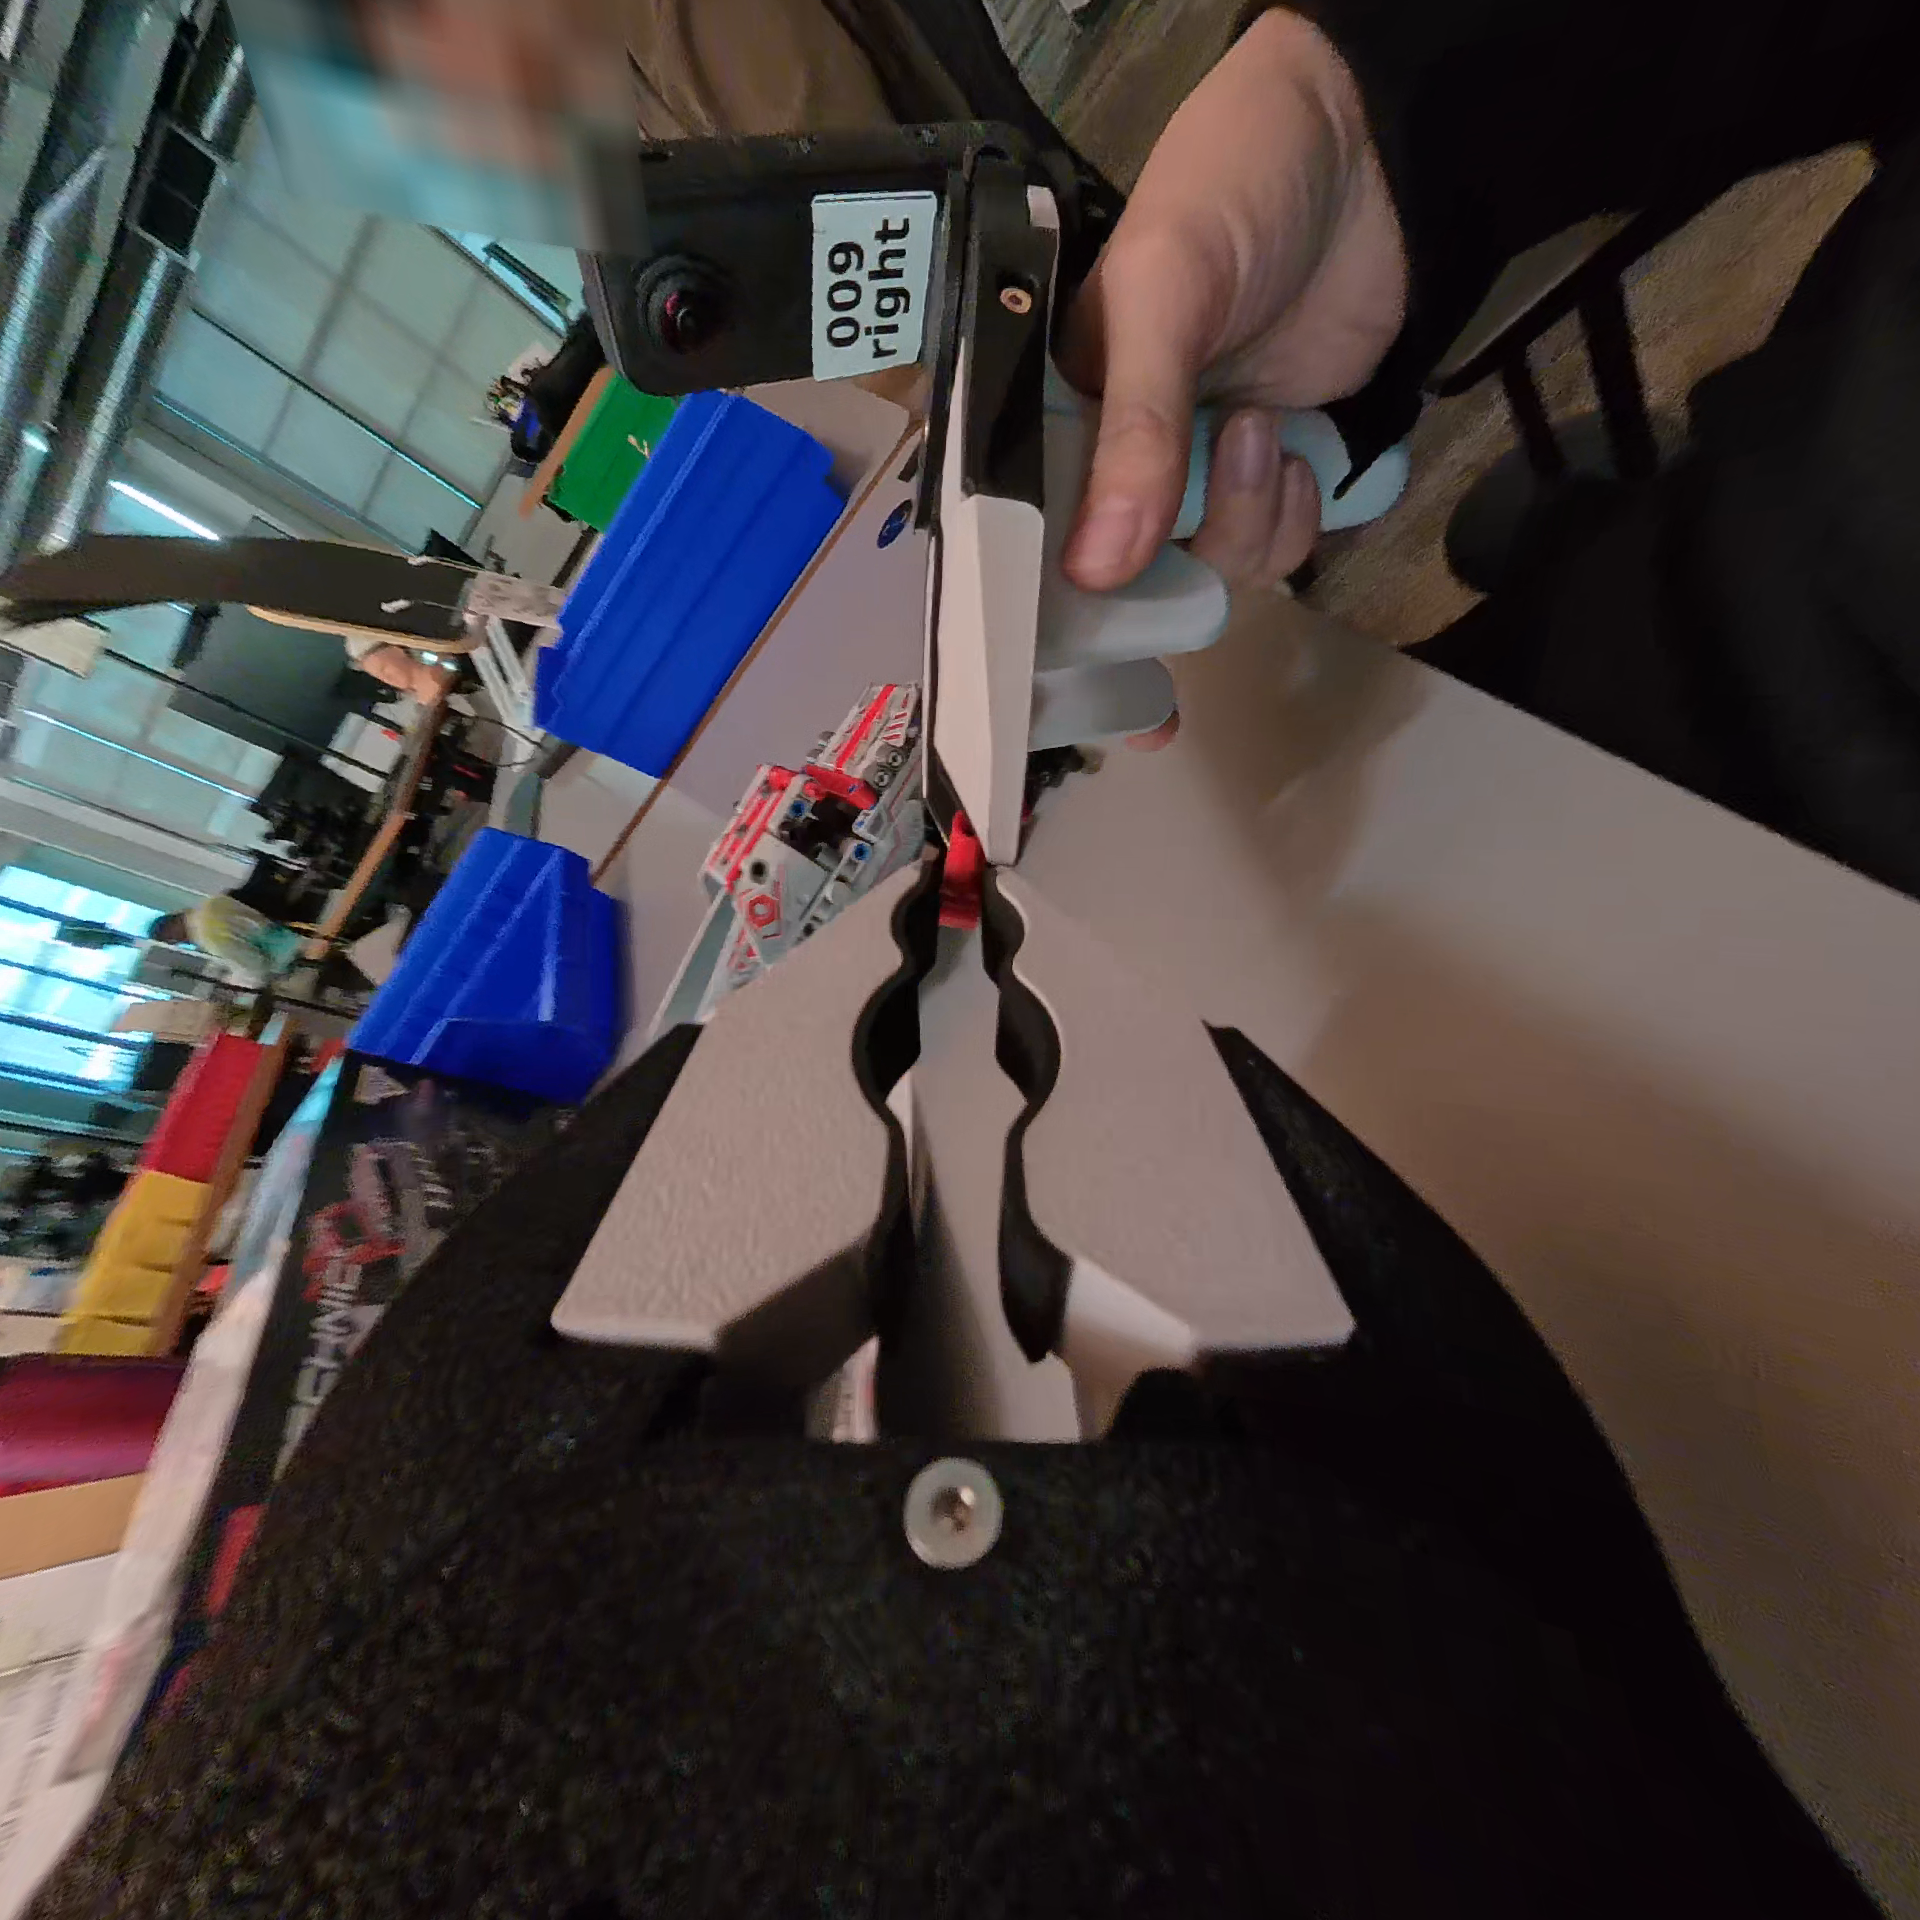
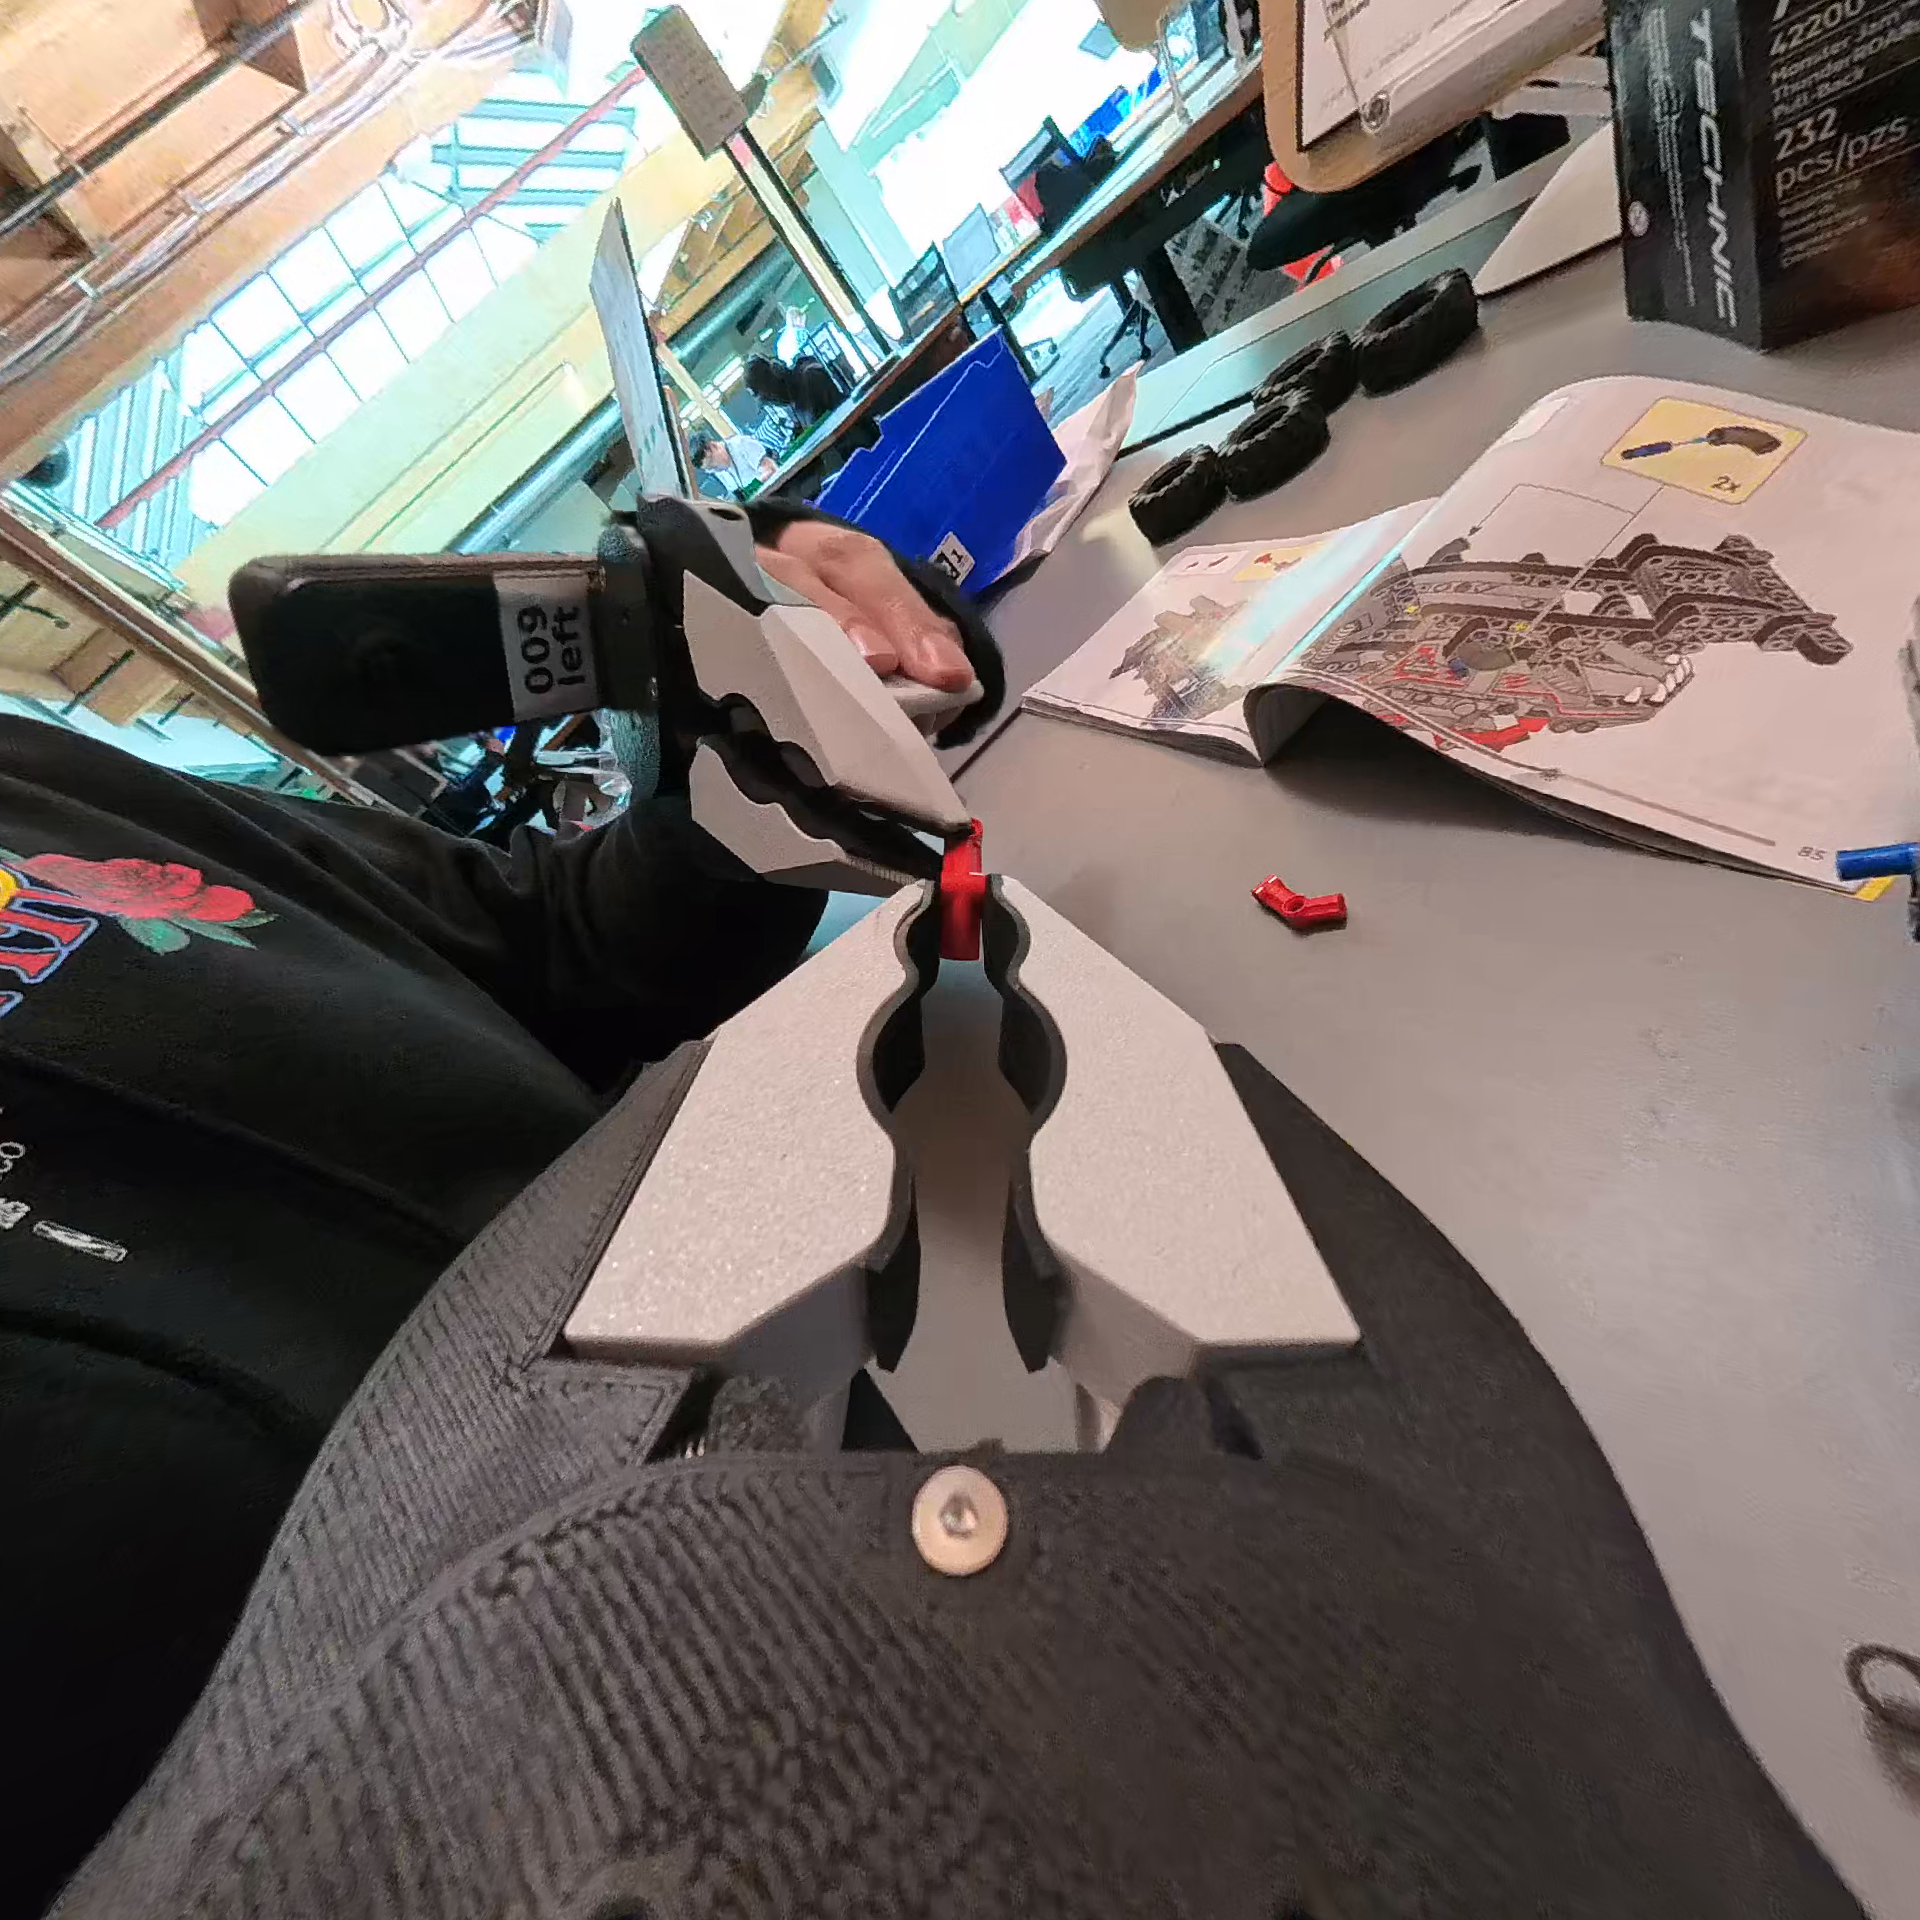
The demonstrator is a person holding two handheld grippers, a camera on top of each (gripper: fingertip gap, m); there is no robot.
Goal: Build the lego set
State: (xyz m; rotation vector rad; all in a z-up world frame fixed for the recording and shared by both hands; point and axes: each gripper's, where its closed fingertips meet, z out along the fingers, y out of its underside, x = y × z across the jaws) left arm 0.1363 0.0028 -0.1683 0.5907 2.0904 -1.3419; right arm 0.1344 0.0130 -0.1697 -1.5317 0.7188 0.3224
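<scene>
A small red Lego connector (image 2: 961,904) is held in the air above the grey table (image 2: 1455,1039). My right gripper (image 2: 961,891) is shut on its lower part. My left gripper (image 1: 958,883) is shut on the same red piece (image 1: 961,883) from the other side. In the right wrist view the left gripper (image 2: 951,831) comes in from the left and pinches the piece's top end. In the left wrist view the right gripper (image 1: 982,842) comes down from above. A part-built grey and red model (image 1: 821,831) stands behind them.
A second red connector (image 2: 1299,902) lies on the table. The open instruction booklet (image 2: 1558,644), several black tyres (image 2: 1278,436), the set's black box (image 2: 1766,156) and a blue pin (image 2: 1875,860) lie to the right. Blue bins (image 1: 686,582) stand behind the model. Left and right tips are no more than a few centimetres apart.
</scene>
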